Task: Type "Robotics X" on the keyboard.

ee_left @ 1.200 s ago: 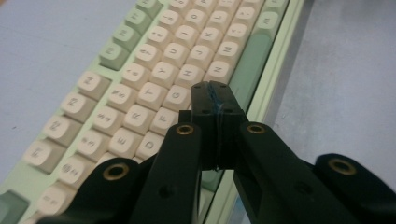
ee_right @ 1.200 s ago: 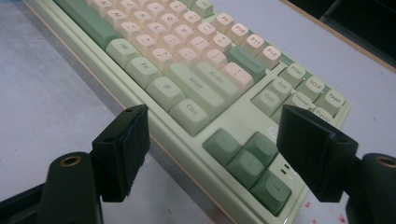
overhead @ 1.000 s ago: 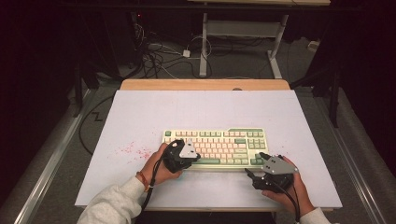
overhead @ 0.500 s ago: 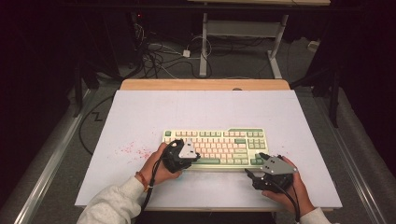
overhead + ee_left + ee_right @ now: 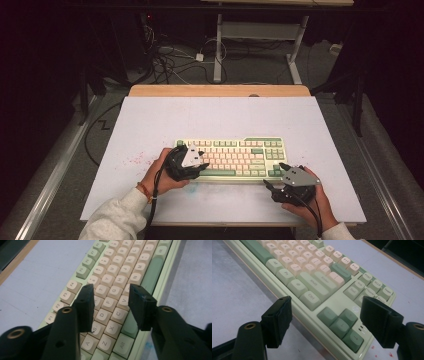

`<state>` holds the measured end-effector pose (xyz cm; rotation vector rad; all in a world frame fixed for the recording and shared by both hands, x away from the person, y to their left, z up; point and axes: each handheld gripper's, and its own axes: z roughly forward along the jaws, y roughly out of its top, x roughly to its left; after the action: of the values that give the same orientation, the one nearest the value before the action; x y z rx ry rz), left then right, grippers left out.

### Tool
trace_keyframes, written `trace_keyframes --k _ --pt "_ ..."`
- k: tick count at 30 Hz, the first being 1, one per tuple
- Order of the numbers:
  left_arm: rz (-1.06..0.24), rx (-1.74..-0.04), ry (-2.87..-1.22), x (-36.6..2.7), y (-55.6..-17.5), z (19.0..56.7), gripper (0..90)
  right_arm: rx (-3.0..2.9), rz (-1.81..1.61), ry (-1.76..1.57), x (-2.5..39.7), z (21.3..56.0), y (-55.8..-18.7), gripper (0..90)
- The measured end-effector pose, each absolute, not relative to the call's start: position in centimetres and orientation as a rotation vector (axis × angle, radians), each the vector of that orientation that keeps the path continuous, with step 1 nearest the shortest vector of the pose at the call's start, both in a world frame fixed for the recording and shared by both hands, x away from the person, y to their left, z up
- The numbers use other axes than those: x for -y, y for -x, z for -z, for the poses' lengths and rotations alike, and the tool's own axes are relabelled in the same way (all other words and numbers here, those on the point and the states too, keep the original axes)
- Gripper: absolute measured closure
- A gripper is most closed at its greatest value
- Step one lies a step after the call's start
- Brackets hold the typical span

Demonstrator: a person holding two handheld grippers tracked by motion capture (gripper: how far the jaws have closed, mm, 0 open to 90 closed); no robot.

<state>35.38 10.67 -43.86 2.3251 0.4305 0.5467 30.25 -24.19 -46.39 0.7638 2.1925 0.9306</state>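
On the white mat (image 5: pixel 150 120), near its near edge and a little right of centre, lies the keyboard (image 5: pixel 235 150), pale green with cream keys, long side running left to right.

At its left end the left gripper (image 5: pixel 202 165) hovers over the letter keys. In the left gripper view its jaws stand partly spread above the left-hand letters, with D, G and the keys around them showing in the gap; one jaw tip sits very low over the S key (image 5: pixel 93 328), but whether it touches I cannot tell. Nothing is pinched between the jaws.

At the right end the right gripper (image 5: pixel 274 175) rests near the keyboard's near right corner, held just off the near edge. Its jaws are spread wide and empty, and in the right gripper view they frame the arrow keys (image 5: pixel 342 325) and the Ctrl key (image 5: pixel 310 300).

My reading is that the work in hand is key-pressing or positioning at the keyboard: the left gripper looks lined up to press a letter, while the right one waits or braces. The next move likely calls for a short, straight dip of one left jaw tip onto a single key, narrow enough to miss its neighbours, with the keyboard kept from sliding on the mat.
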Motion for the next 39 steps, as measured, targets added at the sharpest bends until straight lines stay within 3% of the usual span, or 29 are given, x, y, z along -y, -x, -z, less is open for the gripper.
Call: trace_keyframes --k 7,12,39 --pt "-0.588 -0.465 -2.257 -11.5 -35.1 43.8 32.3 -2.189 -0.936 -0.768 24.3 46.4 -30.3 25.9" --pt "-0.609 -0.481 -2.226 -12.2 -34.7 43.8 23.8 -2.188 -0.935 -0.769 24.3 46.3 -30.3 25.9" --pt "-0.725 -0.569 -2.236 -16.8 -33.2 45.5 19.9 -2.176 -0.942 -0.792 24.5 46.2 -30.5 26.0"
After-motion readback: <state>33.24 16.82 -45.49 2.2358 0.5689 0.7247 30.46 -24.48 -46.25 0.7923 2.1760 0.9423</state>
